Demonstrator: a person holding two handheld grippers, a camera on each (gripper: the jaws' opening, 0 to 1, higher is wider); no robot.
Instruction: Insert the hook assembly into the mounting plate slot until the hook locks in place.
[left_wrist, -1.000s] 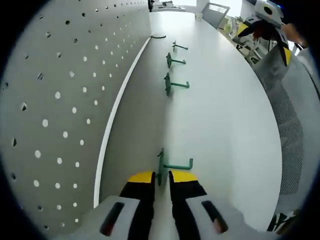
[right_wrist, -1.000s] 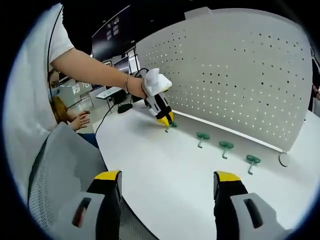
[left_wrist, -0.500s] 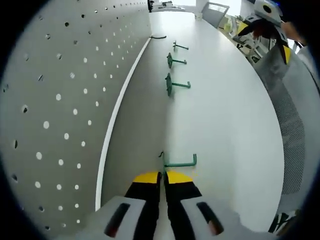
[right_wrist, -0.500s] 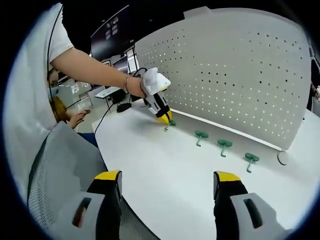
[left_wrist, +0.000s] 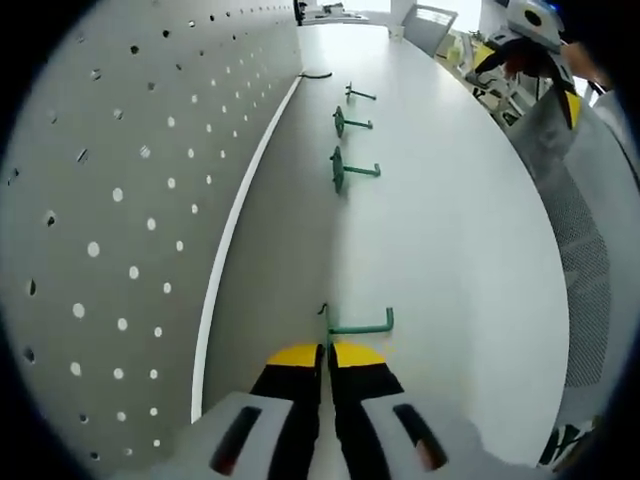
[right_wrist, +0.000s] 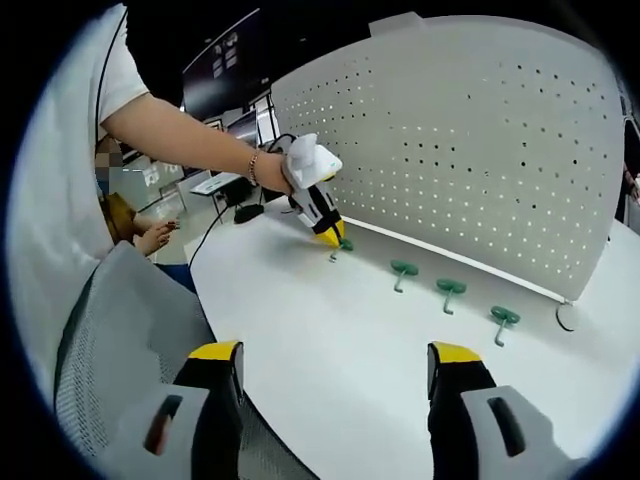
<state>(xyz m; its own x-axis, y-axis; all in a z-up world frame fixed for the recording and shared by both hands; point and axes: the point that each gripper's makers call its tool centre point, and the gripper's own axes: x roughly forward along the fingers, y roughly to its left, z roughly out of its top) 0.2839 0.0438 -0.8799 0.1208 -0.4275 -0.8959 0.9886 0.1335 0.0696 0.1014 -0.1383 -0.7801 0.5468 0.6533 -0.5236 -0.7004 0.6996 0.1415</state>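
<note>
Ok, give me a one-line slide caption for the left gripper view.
Left gripper shut on a green hook on the white table, beside the pegboard, three more hooks lined up ahead.

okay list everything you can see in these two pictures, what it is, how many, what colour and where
Hook assemblies: four, green, in a row on the table along the foot of the pegboard; the first is pinched in the left gripper, the other three lie free farther along.
Pegboard: one, white with rows of holes, standing upright at the table's back edge.
Table: one, white.
Cable loop: one, dark, on the table by the pegboard's far end.
Mesh chair back: one, grey, at the table's near edge.
Left gripper: one, yellow-tipped black jaws closed on the first hook's disc.
Right gripper: one, yellow-tipped jaws wide apart, above the table, holding nothing.
Person's arm: one, white sleeve, bracelet at wrist, holding the left gripper.
</note>
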